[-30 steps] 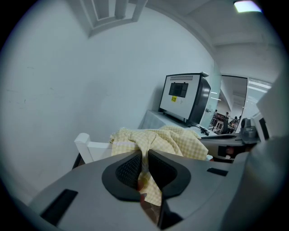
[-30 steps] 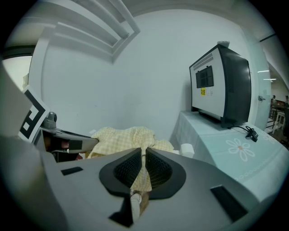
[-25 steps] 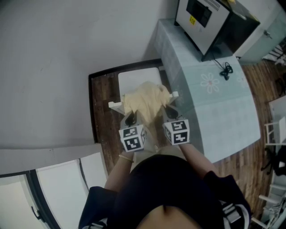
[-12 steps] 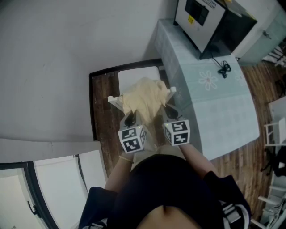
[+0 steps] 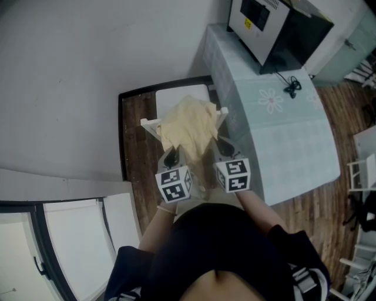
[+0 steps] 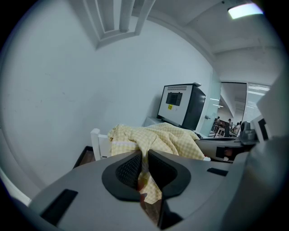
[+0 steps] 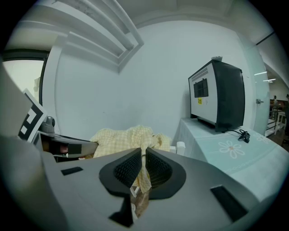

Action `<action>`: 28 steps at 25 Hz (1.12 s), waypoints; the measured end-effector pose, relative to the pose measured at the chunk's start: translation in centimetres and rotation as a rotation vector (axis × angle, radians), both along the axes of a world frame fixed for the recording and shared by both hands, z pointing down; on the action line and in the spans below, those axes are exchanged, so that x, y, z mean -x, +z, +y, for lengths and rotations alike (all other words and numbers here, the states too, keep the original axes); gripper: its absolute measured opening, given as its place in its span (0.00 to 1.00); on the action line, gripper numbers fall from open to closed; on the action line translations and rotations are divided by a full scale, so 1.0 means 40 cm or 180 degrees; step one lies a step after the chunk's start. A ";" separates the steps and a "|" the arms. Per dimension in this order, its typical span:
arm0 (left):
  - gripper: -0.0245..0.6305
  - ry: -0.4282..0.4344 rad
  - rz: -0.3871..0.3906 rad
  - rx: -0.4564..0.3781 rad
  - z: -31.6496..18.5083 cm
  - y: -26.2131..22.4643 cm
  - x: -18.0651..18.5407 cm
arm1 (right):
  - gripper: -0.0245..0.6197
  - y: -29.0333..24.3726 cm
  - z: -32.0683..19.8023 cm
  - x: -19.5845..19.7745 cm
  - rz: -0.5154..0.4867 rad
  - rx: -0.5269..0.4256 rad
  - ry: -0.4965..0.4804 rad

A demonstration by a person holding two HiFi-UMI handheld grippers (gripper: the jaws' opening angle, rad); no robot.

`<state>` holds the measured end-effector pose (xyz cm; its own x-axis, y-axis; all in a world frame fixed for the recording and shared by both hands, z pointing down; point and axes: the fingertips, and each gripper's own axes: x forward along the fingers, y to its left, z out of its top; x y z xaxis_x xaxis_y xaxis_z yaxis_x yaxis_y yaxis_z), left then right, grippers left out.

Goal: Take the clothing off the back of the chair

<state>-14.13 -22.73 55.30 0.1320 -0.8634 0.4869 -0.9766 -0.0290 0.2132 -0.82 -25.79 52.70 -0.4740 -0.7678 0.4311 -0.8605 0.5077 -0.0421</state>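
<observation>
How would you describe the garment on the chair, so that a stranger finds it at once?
Find the long table with the pale flowered cloth; a white chair stands beside it. Over the chair's back hangs the clothing: the only soft, pale yellow checked thing among hard white and grey surfaces.

Even, soft indoor light; shadows faint. Glare noted from ceiling lamp [image 6: 244,10], far right. Gripper views fisheye-distorted, corners vignetted black. Head view slightly soft.

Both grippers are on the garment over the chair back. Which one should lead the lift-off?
Left, marginally. Both the left gripper and right gripper are shut on the yellow checked garment, but more cloth seems to hang on the left's side of the chair back.
</observation>
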 end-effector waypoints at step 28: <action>0.10 0.0521 0.0027 -0.0060 0.192 -0.049 0.076 | 0.10 -0.066 0.247 0.070 -0.0020 -0.0100 0.0578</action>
<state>-17.19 -15.05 53.33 0.2758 -0.8390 0.4691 -0.9566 -0.1918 0.2194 -3.62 -15.90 50.08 -0.3291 -0.8540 0.4029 -0.9379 0.3453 -0.0342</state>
